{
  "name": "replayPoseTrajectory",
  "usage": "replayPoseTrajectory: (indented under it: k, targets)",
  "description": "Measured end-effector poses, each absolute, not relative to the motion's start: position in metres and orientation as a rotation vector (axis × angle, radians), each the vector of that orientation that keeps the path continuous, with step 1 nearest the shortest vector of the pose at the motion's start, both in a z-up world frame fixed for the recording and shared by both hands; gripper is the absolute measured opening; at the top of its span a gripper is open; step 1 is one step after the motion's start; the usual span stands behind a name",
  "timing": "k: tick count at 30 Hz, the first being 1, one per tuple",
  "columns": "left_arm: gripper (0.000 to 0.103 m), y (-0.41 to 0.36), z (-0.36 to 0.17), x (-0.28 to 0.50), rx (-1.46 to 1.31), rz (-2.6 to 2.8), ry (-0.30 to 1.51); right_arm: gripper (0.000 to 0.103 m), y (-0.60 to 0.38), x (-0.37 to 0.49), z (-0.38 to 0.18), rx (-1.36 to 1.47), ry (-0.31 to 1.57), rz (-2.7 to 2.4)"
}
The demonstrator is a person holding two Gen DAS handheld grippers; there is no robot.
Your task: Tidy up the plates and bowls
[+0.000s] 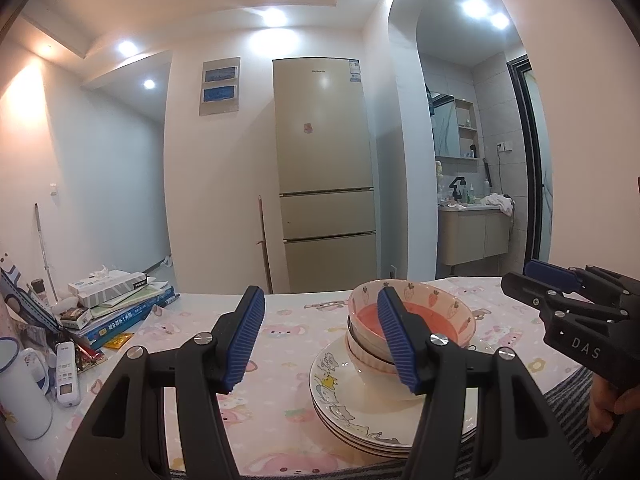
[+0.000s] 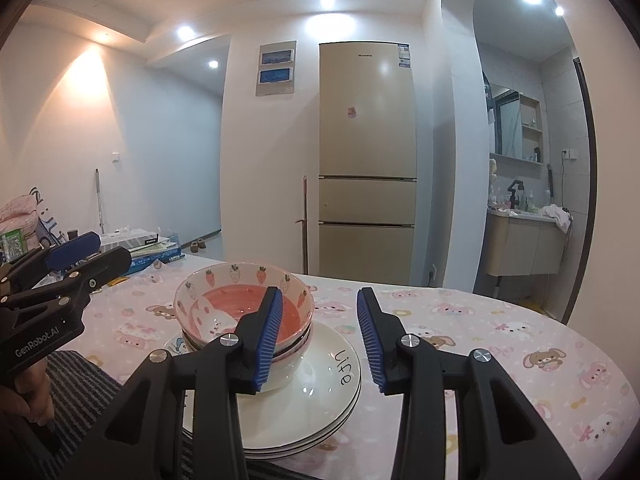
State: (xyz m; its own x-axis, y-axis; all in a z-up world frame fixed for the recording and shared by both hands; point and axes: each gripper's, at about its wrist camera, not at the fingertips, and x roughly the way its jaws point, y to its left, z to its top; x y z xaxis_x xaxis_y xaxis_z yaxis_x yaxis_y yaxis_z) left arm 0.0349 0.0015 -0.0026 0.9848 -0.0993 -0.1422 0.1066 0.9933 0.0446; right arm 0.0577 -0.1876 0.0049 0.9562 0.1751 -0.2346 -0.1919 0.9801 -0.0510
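At the worktop's (image 1: 280,360) left edge lie a stack of books (image 1: 120,308) and a white mug (image 1: 20,392). The left hand-held gripper (image 1: 320,340) is spread wide, holding nothing, its right finger in front of the bowls. Nested pink-lined bowls (image 2: 240,308) sit on a stack of white plates (image 2: 320,400) near the worktop's near edge. The right hand-held gripper (image 2: 320,344) is also wide apart and empty, just right of the bowls.
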Motion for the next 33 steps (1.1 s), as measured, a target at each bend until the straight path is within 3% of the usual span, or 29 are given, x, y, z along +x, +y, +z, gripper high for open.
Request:
replayPoseTrajectory:
  k: [6, 19, 20, 22, 26, 28, 30, 33]
  targets:
    - [0.058, 0.0034, -0.0021, 0.0355, 0.045, -0.098, 0.144, 0.048, -0.1887, 0.0573, 0.0046, -0.073, 0.228, 0.185]
    - [0.058, 0.0044, -0.0025, 0.0357, 0.046, -0.094, 0.143, 0.049, -0.1899, 0.0574, 0.0053, -0.074, 0.229, 0.183]
    - [0.058, 0.0044, -0.0027, 0.0357, 0.046, -0.094, 0.143, 0.052, -0.1906, 0.0570, 0.0059, -0.074, 0.229, 0.183]
    - [0.058, 0.0044, -0.0027, 0.0359, 0.047, -0.094, 0.143, 0.069, -0.1901, 0.0571, 0.0063, -0.074, 0.227, 0.181]
    - [0.058, 0.0045, -0.0026, 0.0358, 0.046, -0.093, 0.142, 0.077, -0.1907, 0.0552, 0.0072, -0.079, 0.223, 0.182]
    - [0.058, 0.0059, -0.0028, 0.0357, 0.045, -0.092, 0.141, 0.095, -0.1897, 0.0560, 0.0067, -0.086, 0.231, 0.182]
    - [0.058, 0.0069, -0.0031, 0.0364, 0.044, -0.090, 0.141, 0.103, -0.1893, 0.0562, 0.0066, -0.088, 0.235, 0.182]
    - [0.058, 0.0070, -0.0031, 0.0367, 0.043, -0.089, 0.141, 0.103, -0.1891, 0.0570, 0.0067, -0.085, 0.241, 0.182]
